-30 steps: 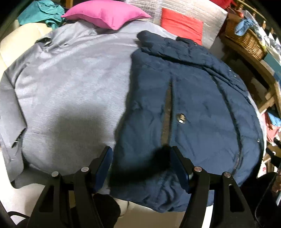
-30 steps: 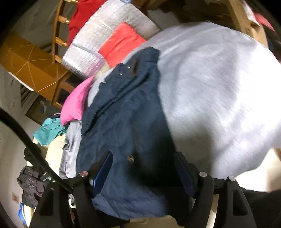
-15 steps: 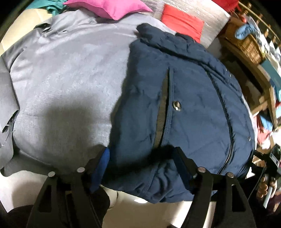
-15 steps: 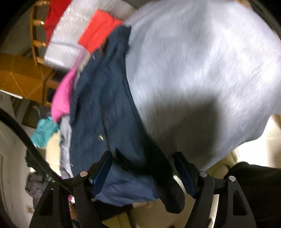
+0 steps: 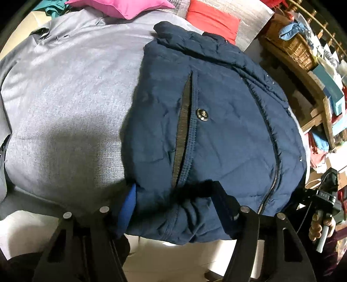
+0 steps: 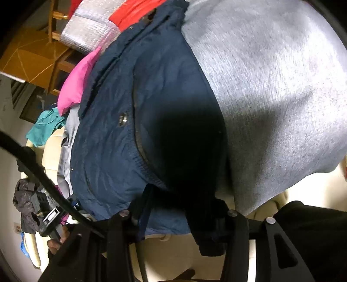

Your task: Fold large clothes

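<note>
While both grippers (left (image 5: 176, 206), right (image 6: 180, 208)) straddle its hem, navy jacket (image 5: 216, 121) lies flat.

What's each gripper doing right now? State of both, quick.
Left gripper: open, its fingers straddling the hem of the navy jacket, not clamped.
Right gripper: open, jacket hem between its fingers; a grip cannot be confirmed.

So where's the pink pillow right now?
The pink pillow is at the top edge of the left wrist view, behind the grey garment and left of the red cushion. In the right wrist view it pokes out left of the navy jacket.
</note>
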Demonstrator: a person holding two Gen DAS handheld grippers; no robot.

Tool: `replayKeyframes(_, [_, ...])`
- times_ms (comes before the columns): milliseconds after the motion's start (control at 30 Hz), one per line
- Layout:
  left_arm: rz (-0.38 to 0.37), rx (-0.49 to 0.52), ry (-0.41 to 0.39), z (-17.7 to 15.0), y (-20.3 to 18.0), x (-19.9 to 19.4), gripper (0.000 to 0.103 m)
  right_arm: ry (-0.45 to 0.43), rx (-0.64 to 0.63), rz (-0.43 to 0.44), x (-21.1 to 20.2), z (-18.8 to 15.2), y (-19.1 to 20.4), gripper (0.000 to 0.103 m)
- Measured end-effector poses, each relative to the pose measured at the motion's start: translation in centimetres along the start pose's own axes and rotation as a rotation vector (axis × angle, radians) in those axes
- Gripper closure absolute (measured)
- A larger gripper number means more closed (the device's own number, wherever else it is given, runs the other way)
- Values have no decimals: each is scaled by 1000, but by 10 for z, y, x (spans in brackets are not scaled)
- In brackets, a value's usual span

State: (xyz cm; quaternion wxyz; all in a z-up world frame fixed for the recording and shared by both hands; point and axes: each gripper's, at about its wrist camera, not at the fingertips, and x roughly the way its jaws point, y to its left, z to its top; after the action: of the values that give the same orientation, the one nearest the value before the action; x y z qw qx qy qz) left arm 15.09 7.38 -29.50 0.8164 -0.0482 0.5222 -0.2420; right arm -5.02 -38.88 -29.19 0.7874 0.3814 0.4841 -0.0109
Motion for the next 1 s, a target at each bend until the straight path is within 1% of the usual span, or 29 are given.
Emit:
replayKeyframes(33, [4, 2, 6, 0, -1, 3, 29, -1, -6, -3, -1, -1, 0, 51])
replayKeyframes(67, [0, 8, 19, 0, -2, 7, 27, -4, -21, -8, -2, -3, 2, 51])
replayKeyframes(133, [-11, 19, 22, 1, -5, 7, 28, -7, -58, -16, -6, -5, 8, 62])
replayKeyframes(167, [-37, 13, 17, 1, -5, 5, 29, -8, -69, -13, -6, -5, 13, 65])
replayKeyframes(200, [-69, 6, 12, 1, -5, 2, 33, -13, -86, 2, -7, -6, 18, 72])
replayKeyframes(233, [-90, 4, 5, 1, -6, 0, 43, -26, -115, 36, -13, -9, 25, 74])
replayKeyframes(267, [-109, 4, -2, 2, -7, -2, 48, -37, -133, 58, -16, -10, 29, 74])
replayKeyframes(300, [-127, 2, -7, 1, -6, -4, 49, -56, -171, 112, -23, -13, 38, 74])
replayKeyframes(367, [-148, -1, -10, 1, -5, -6, 49, -73, -202, 181, -28, -15, 45, 74])
replayKeyframes(400, [-146, -11, -4, 3, -4, -4, 49, -70, -201, 199, -27, -14, 46, 72])
replayKeyframes(433, [-138, -28, 2, 3, -1, -2, 45, -56, -176, 190, -21, -12, 44, 67])
replayKeyframes(467, [-134, -40, 8, 4, 1, 0, 39, -48, -159, 180, -17, -11, 42, 64])
replayKeyframes(500, [-126, -50, 15, 5, 2, 4, 37, -35, -138, 169, -12, -9, 39, 57])
replayKeyframes(567, [-108, -25, 24, 4, -1, 8, 33, -27, -123, 159, -6, -6, 37, 51])
replayKeyframes(633, [-80, 22, 41, 2, -9, 12, 34, -29, -135, 168, -5, -7, 38, 39])
replayKeyframes(667, [-80, 37, 42, 2, -12, 12, 34, -27, -144, 165, -3, -8, 40, 38])
replayKeyframes(700, [-94, 35, 40, 2, -12, 11, 34, -28, -154, 161, -3, -9, 41, 39])
replayKeyframes(733, [-114, 27, 35, 2, -12, 9, 40, -37, -173, 153, -5, -10, 43, 50])
replayKeyframes(767, [-145, 13, 22, 3, -10, 5, 52, -56, -201, 163, -10, -11, 46, 57])
replayKeyframes(800, [-163, 2, 14, 4, -10, 3, 56, -71, -214, 182, -13, -11, 47, 67])
replayKeyframes(833, [-173, -3, 11, 4, -8, 3, 57, -97, -229, 217, -19, -12, 50, 68])
replayKeyframes(867, [-179, -9, 13, 4, -7, 4, 57, -116, -234, 237, -23, -11, 51, 69])
replayKeyframes(900, [-165, -9, 22, 4, -7, 7, 57, -114, -226, 233, -20, -9, 50, 69])
replayKeyframes(933, [-141, -8, 33, 4, -8, 11, 54, -98, -205, 207, -14, -7, 47, 69])
replayKeyframes(967, [-123, -6, 41, 3, -8, 14, 42, -77, -176, 182, -7, -6, 42, 68])
replayKeyframes(1000, [-104, 2, 66, 2, -10, 21, 37, -60, -147, 177, -3, -5, 38, 68])
